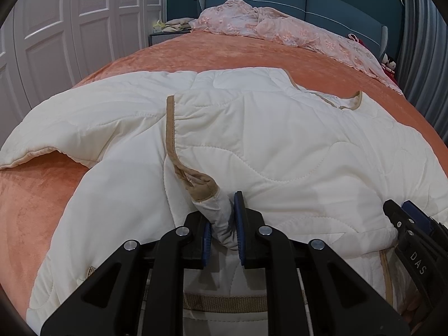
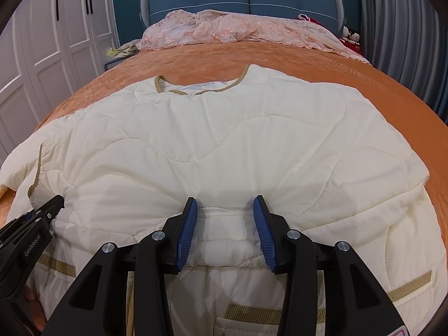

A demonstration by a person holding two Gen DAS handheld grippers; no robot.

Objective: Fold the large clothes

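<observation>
Left wrist view, "DAS" on right gripper (image 1: 403,218), "GenRobot.AI" on left gripper (image 2: 56,204)

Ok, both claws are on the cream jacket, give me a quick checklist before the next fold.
1. Left claw shut on bunched fabric by the tan trim: ok.
2. Right claw on the thick folded edge of the jacket: ok.
3. Neckline flat: ok.
4. Sleeve by the left claw smooth: not ok, rumpled.
5. Orange bedspread ahead free: ok.
6. All layers caught: cannot tell.
</observation>
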